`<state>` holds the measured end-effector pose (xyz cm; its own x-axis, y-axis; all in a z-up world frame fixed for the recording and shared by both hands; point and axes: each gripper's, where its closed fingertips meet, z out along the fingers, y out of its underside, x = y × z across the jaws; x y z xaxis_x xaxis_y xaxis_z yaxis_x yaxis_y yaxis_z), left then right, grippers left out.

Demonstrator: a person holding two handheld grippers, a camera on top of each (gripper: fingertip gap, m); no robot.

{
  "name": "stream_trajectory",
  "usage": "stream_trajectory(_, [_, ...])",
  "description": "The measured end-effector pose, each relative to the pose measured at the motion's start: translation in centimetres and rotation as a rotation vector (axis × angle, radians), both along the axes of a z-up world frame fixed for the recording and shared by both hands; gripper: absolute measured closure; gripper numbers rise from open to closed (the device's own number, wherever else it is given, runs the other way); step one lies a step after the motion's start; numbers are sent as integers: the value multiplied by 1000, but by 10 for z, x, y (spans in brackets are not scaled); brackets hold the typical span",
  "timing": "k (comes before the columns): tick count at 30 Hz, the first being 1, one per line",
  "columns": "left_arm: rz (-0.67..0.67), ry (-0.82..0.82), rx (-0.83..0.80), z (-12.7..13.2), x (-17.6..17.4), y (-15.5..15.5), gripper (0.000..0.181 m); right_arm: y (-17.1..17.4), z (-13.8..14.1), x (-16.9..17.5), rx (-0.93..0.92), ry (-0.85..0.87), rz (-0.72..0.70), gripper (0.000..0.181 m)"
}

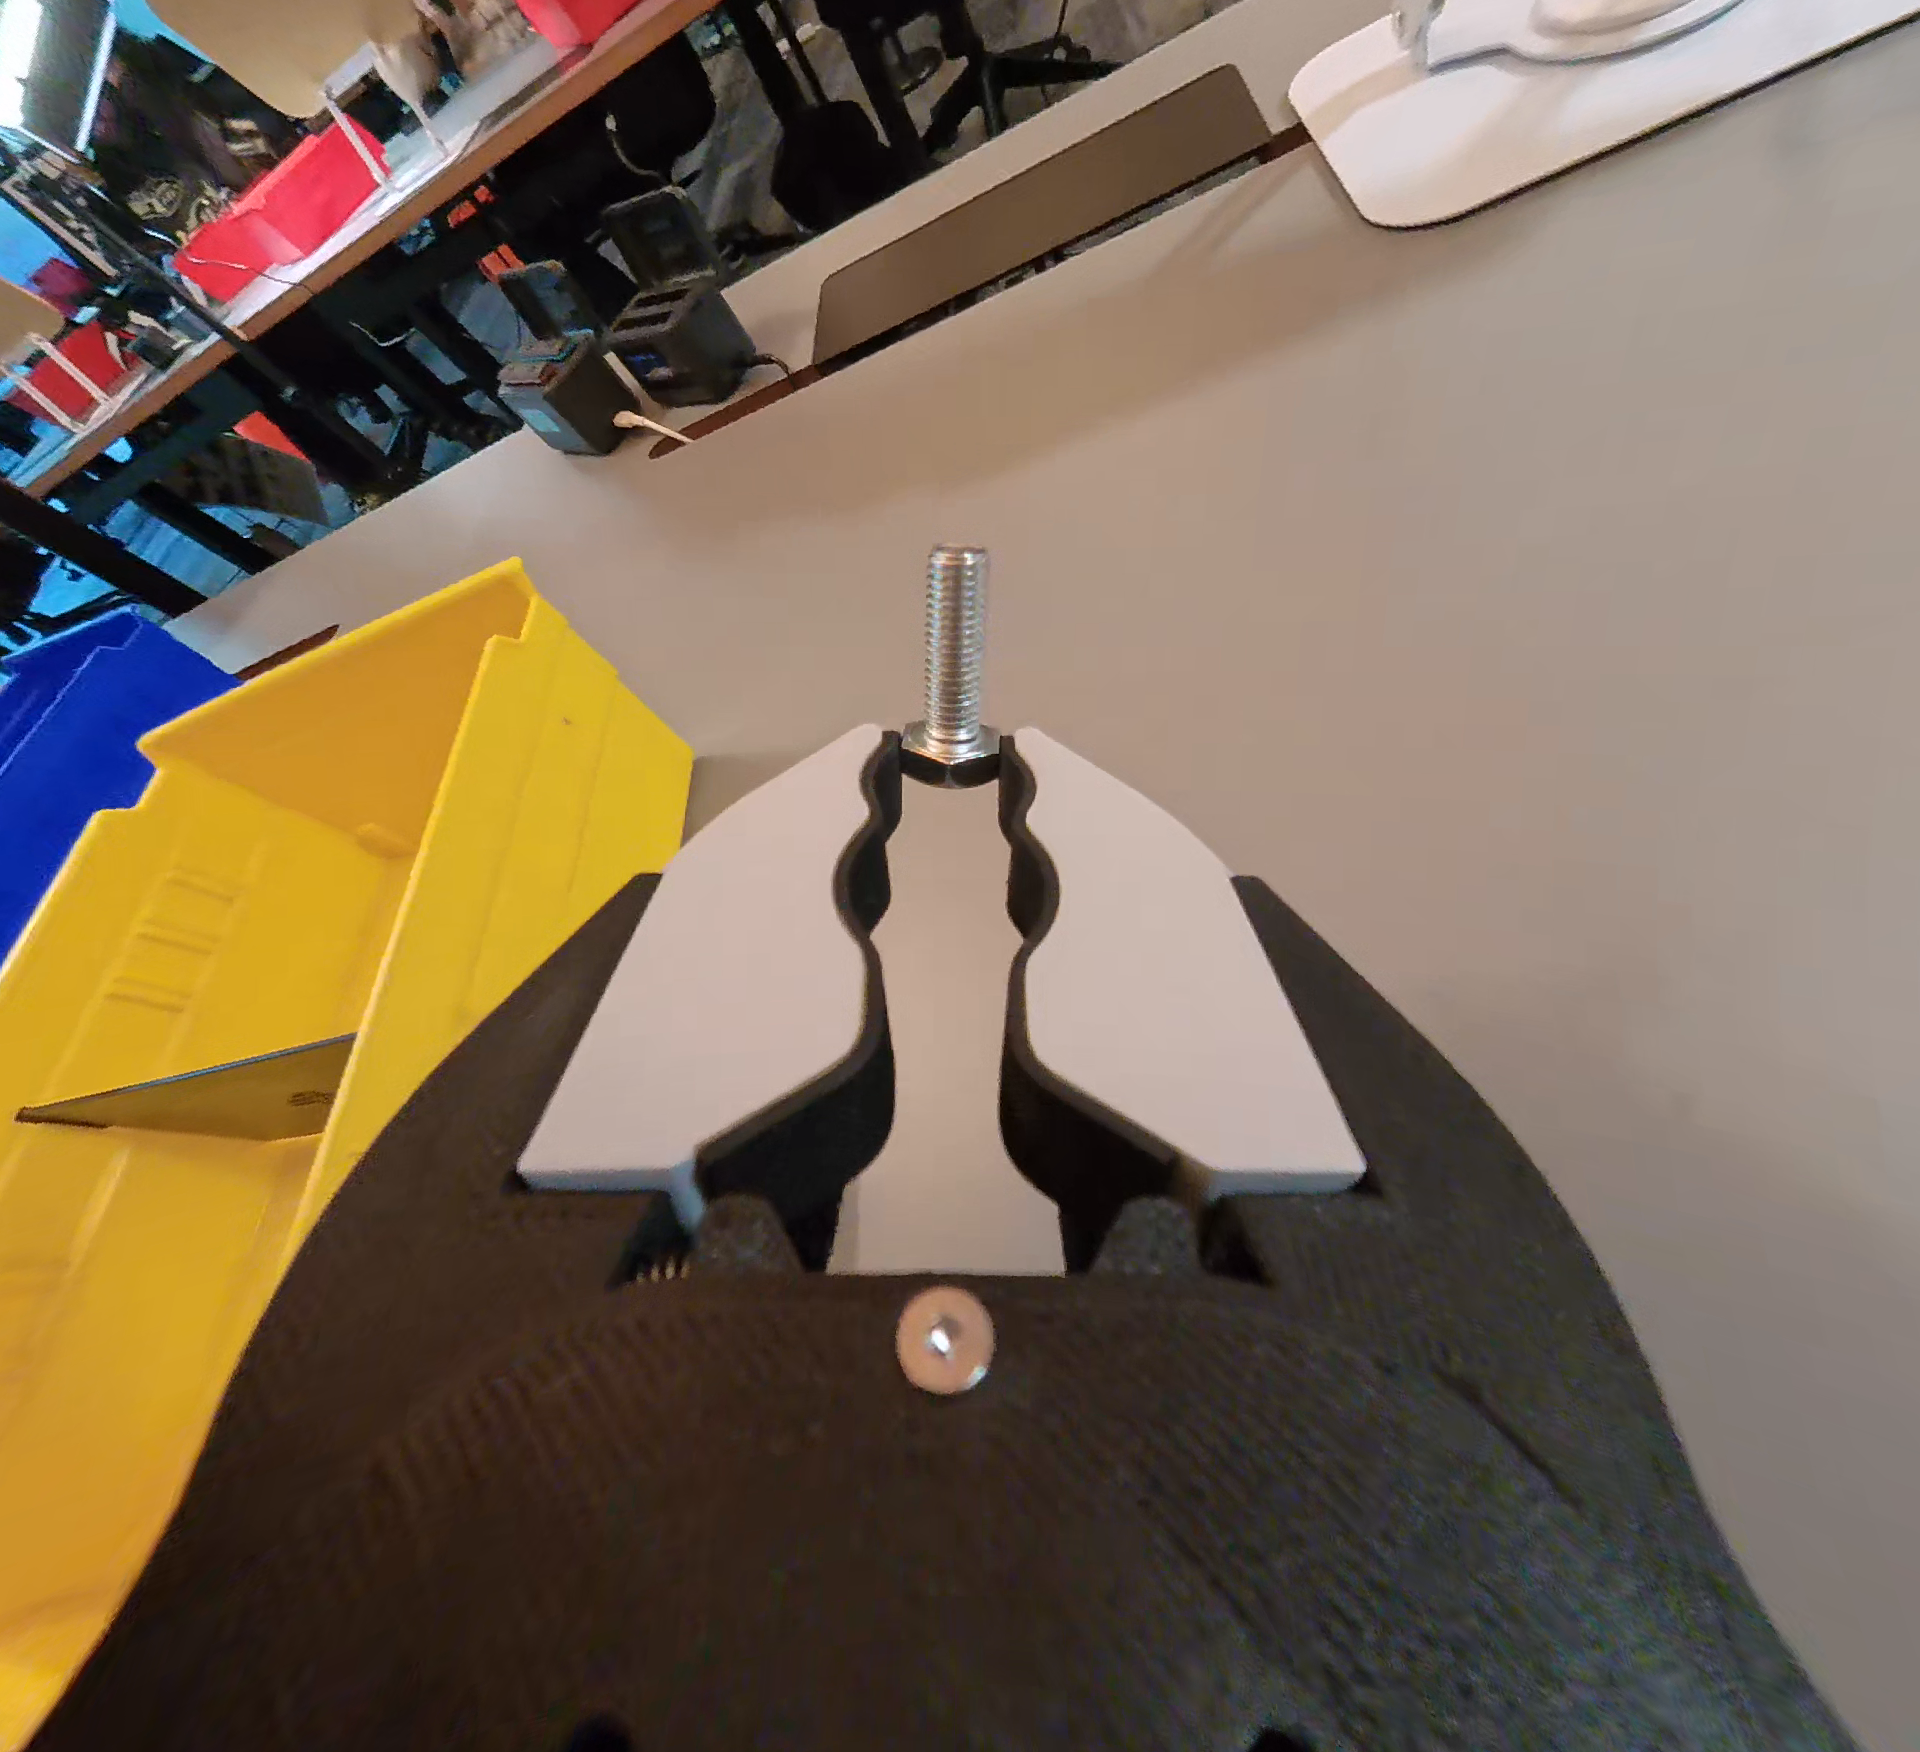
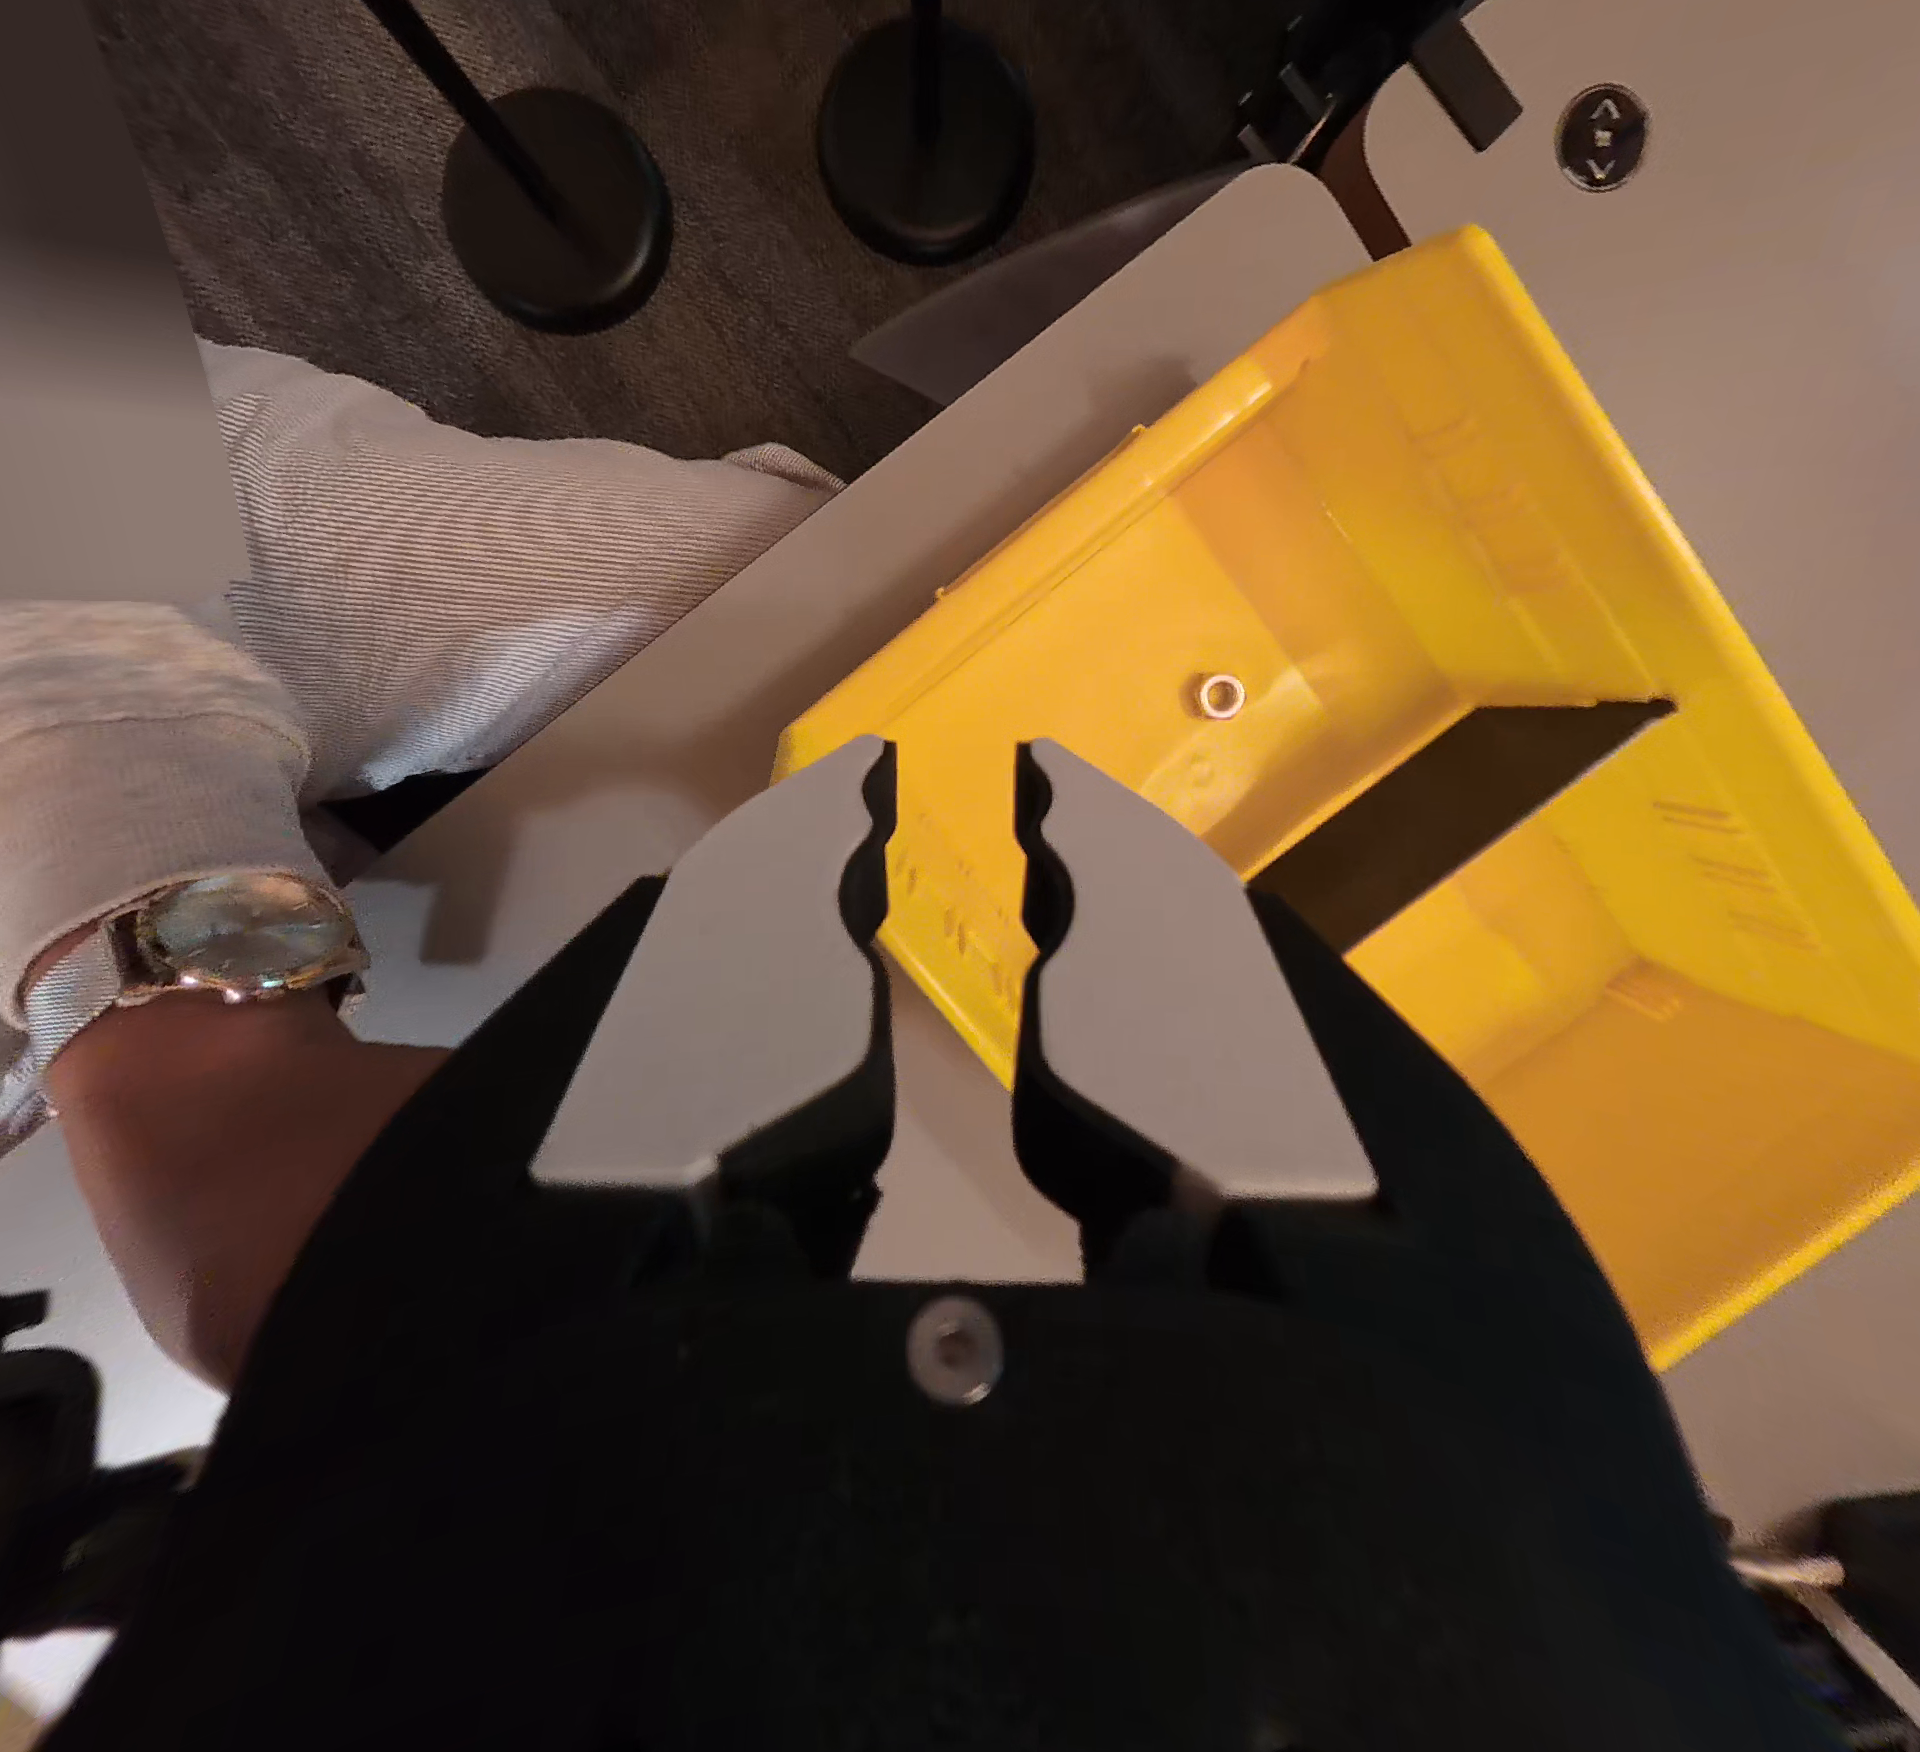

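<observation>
Left tongs point(image 1: 948, 746): clamped on the hex head of a bolt point(image 1: 956, 642), thread pointing away, above the desk point(image 1: 1455, 663).
Right tongs point(image 2: 954, 757): slightly parted, empty, over the near-left corner of the yellow bin point(image 2: 1455, 559).
Bin contents: one small nut point(image 2: 1221, 695) on the floor, beyond the tips.

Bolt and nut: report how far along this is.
Done: the left gripper is shut on the bolt, clamping its hex head, threads pointing away. In hand: the right gripper hangs open over the yellow bin. Left: the nut lies ungripped on the bin floor, apart from the bolt.
</observation>
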<state>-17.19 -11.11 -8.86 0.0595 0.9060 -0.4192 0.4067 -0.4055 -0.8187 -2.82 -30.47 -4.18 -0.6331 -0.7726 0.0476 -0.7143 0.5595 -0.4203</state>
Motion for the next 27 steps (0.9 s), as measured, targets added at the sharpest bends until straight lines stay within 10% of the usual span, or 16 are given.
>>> stream_trajectory(11, [19, 33, -24, 7, 3, -4, 163, -9, -23, -2, 146, -64, -9, 161])
stream_trajectory(21, [-35, 16, 44, -7, -2, 5, 163, -29, -85, -57, 199, 340, 46, 160])
stream_trajectory(27, [-52, 6, 56, -16, -4, 8, 163, -67, -116, -45, 178, 272, -2, 160])
